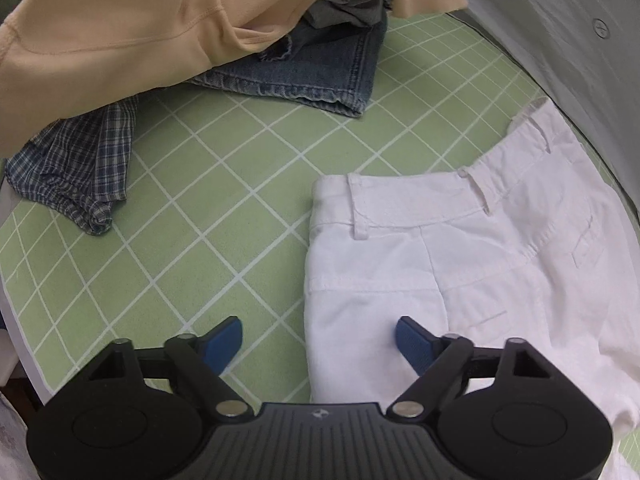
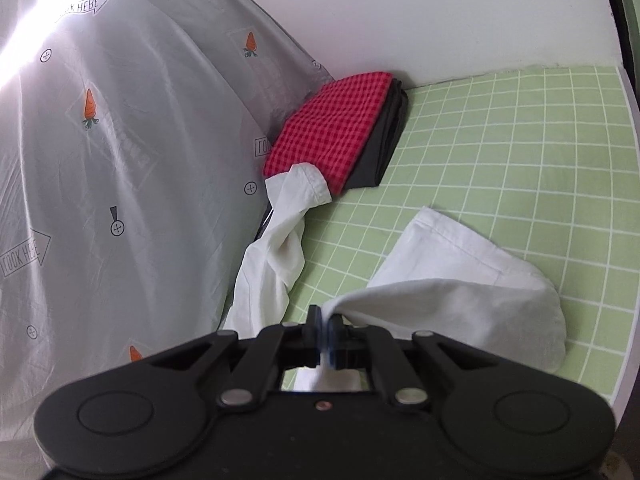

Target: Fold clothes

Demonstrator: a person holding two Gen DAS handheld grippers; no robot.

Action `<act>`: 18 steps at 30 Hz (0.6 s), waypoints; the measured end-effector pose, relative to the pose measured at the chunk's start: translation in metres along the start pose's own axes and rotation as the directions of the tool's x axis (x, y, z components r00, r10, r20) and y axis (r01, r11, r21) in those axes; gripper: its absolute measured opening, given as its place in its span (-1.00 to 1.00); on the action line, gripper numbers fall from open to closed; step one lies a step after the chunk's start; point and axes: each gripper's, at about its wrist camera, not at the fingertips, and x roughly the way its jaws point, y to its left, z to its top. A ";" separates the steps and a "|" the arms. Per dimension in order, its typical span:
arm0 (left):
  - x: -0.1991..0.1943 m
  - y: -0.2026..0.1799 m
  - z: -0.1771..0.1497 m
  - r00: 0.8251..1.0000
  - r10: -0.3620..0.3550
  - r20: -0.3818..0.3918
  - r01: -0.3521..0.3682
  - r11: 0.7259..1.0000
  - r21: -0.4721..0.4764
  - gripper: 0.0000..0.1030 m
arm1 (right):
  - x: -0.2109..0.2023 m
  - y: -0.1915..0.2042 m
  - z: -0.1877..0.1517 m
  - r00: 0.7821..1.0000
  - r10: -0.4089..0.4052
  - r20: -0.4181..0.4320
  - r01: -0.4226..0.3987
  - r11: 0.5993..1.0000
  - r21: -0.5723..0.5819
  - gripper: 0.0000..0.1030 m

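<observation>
White trousers (image 1: 460, 264) lie on the green grid mat (image 1: 192, 208), waistband toward the far side. My left gripper (image 1: 320, 338) is open, its blue pads straddling the trousers' left edge near the seat. In the right wrist view my right gripper (image 2: 325, 330) is shut on white trouser fabric; one leg (image 2: 452, 276) bulges to the right, the other leg (image 2: 276, 248) trails away with its cuff against a folded pile.
A heap of unfolded clothes sits at the far left: beige garment (image 1: 120, 28), blue jeans (image 1: 316, 68), plaid shirt (image 1: 76, 164). A folded stack with a red checked top (image 2: 336, 132) stands against the wall. A grey printed curtain (image 2: 120, 152) hangs to the left.
</observation>
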 end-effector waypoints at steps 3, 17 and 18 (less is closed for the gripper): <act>0.004 0.002 0.008 0.997 -0.077 0.018 0.078 0.993 -0.086 -0.71 | 0.028 0.030 0.017 0.999 -0.051 -0.001 0.050 0.989 -0.138 -0.93; 0.008 -0.030 0.013 0.998 0.002 0.069 0.002 0.998 -0.056 -0.64 | 0.283 0.235 -0.013 0.954 0.029 -0.299 -0.233 0.698 -0.677 0.01; 0.008 -0.031 0.012 0.997 0.012 0.070 -0.009 0.999 -0.042 -0.62 | 0.278 0.228 -0.023 0.949 0.043 -0.312 -0.252 0.698 -0.670 0.14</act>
